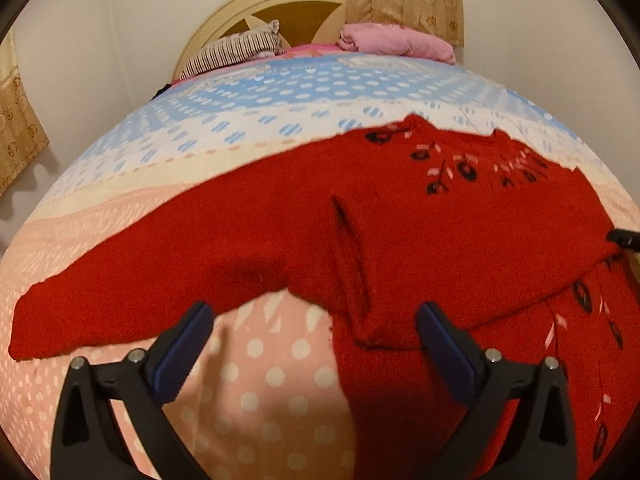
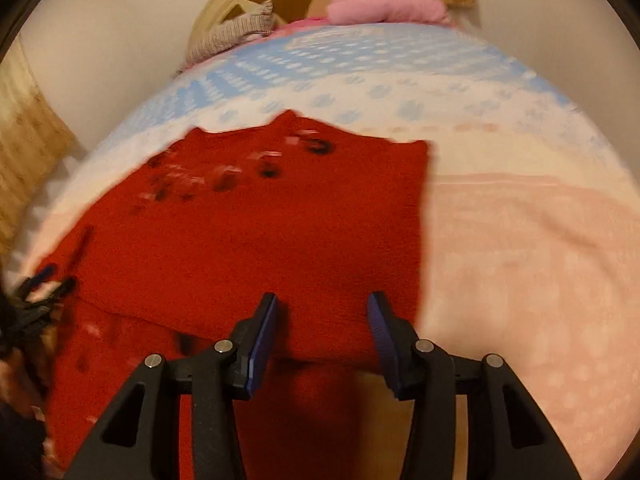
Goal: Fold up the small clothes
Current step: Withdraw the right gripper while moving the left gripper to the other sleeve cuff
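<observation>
A red knitted sweater (image 1: 400, 232) lies spread on the bed (image 1: 280, 92), which is covered by a dotted quilt banded pink near the sweater, cream beyond it and blue toward the headboard (image 1: 256, 4). Left of the sweater's long sleeve (image 1: 120, 280) the pink quilt runs bare to the bed's edge, and past the sweater's collar the cream and blue bands lie bare up to a striped pillow (image 1: 236, 50) and a pink bundle (image 1: 396, 40) by the headboard. In the right wrist view the quilt right of the sweater's straight side edge is also bare.

The sweater is thick and fuzzy, with black and pink flower embroidery (image 1: 460, 164) near the collar; its right part is folded over the body, leaving a diagonal edge. A short fold ridge stands near its middle. No writing can be read.

The left hand-held gripper (image 1: 314, 328) hangs with fingers spread wide over the sweater's lower edge, holding nothing. The right hand-held gripper (image 2: 322, 316) is likewise open above the sweater's near edge, the cloth blurred.
</observation>
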`<state>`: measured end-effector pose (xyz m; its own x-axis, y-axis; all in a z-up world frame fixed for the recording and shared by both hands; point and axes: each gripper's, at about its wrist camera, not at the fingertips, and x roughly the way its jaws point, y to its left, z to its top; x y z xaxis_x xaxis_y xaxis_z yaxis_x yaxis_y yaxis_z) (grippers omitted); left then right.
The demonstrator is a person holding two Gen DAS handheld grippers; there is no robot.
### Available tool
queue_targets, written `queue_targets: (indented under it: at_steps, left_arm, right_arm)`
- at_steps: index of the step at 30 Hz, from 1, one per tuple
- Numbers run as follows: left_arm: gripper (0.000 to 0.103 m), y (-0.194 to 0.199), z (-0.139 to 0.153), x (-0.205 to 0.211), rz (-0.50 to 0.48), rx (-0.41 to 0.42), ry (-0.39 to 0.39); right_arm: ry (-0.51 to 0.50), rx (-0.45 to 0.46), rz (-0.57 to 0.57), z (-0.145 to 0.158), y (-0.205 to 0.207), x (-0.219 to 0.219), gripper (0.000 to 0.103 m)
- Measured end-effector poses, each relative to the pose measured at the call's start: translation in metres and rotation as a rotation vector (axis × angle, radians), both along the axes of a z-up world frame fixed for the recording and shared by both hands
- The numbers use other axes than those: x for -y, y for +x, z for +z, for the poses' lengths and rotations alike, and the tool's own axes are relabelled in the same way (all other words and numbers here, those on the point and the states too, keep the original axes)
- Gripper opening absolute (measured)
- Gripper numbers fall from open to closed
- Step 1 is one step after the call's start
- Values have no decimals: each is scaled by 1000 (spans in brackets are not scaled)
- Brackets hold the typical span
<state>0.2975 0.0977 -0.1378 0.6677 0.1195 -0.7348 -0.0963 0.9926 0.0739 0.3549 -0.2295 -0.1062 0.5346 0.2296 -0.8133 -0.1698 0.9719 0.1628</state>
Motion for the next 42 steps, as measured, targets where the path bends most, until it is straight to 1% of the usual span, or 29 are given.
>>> queue_targets:
  at_steps: [1,2,3,4,6,7,8,10,11,12,13,14,17,19,21,24,26,27,28,29,30,31,32,33,35,36,38,40,42]
  left_arm:
    - [103,1,-1,1,-1,-3,7]
    - [103,2,-1,2,-2,-8,15]
    - [103,2,-2,3,-3,-10,18]
    - [103,2,-2,2,-2,-9,19]
    - [103,-1,1,1,2,10,15]
    - [103,-2,2,0,6,16,11]
    - [103,-4,2,-2,17,21,2]
    - [103,-4,2,-9,41,11,-21]
    - [103,-4,0,-15,63,-5,-38]
    - [103,-5,-1,-19,79,-12,-55]
    - [103,-7,-1,-25,91,-13,-83]
    - [103,-10,-1,-32,97,-14,-113]
    - [103,-20,-2,-41,112,-9,-150]
    - [103,-23,-2,-45,119,-4,-164]
    - [103,-23,-3,-43,125,-6,-152]
    - [103,-21,-5,-41,110,-25,-152]
    - [103,-21,-9,-41,64,-67,-197]
    - [103,-23,-9,-41,52,-66,-201]
    - [103,-27,-8,-41,53,-56,-195]
    - [103,-32,-6,-41,53,-46,-187]
    - [103,-36,-5,-41,47,-40,-185]
    - [103,-41,-4,-42,42,-28,-189]
    - [103,-45,-3,-44,45,-20,-195]
    - [103,-48,-1,-47,50,-14,-200]
    - [103,-56,3,-56,65,3,-203]
    - [103,-59,6,-60,75,10,-203]
    - [103,-67,12,-77,102,32,-201]
    - [103,-72,15,-93,139,44,-154]
    - [103,-80,17,-117,186,46,-107]
  right_arm:
    - [21,-5,-8,1,0,5,47]
    - [6,1,-28,6,-1,8,47]
    - [-35,22,-49,12,-3,6,48]
    - [-50,43,-51,17,-4,4,48]
    - [-41,93,-26,33,-10,-8,48]
    - [-28,98,-1,38,-10,-16,48]
    - [-21,97,28,41,-11,-25,48]
    - [-44,87,70,39,-12,-46,48]
    - [-64,56,74,32,-8,-53,48]
    - [-94,-14,66,18,-2,-57,48]
    - [-117,-56,39,8,2,-56,48]
    - [-123,-35,24,8,0,-56,48]
    - [-164,0,19,22,-9,-67,48]
    - [-144,23,42,34,-14,-79,48]
    - [-99,36,93,47,-17,-98,48]
    - [-54,59,185,56,-14,-140,48]
    - [-48,63,220,46,-9,-162,48]
    - [-53,51,237,36,-7,-174,48]
    - [-68,22,243,25,-5,-183,48]
    - [-94,-38,250,10,-3,-189,48]
    - [-118,-77,252,0,-5,-194,48]
    - [-148,-35,250,0,-13,-197,48]
    - [-184,-17,254,2,-19,-200,48]
    - [-198,-15,248,6,-22,-202,48]
    - [-163,20,246,17,-25,-205,48]
    - [-130,58,261,25,-27,-210,48]
    - [-106,99,286,32,-26,-221,48]
    - [-100,89,309,23,-18,-234,48]
    - [-118,31,336,-2,-13,-249,49]
